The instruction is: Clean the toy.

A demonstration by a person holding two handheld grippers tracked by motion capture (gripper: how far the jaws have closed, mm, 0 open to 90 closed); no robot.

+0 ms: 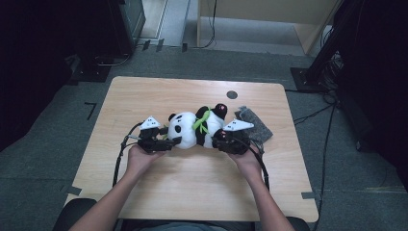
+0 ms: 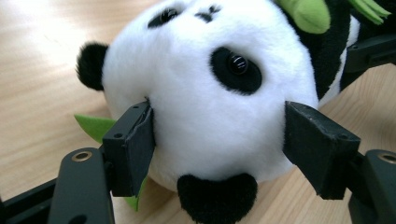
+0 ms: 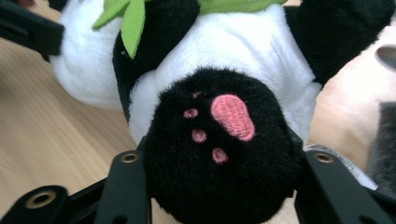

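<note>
One stuffed panda (image 1: 195, 129) lies on its side mid-desk, a bit toward the far edge, with one grey cloth (image 1: 255, 122) near the right edge. The left gripper (image 1: 166, 140) has its fingers spread around the head, one touching, one clear of the fur. The right gripper (image 1: 221, 139) pinches a black foot with pink pads (image 3: 219, 154), which hides its fingers. The panda's ear is cut off at the bottom of the left gripper view.

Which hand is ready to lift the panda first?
Probably the right. The right gripper has its jaws pressed against both sides of the panda's black foot. The left gripper only straddles the panda's head: one pad touches, the other stands clear.
</note>
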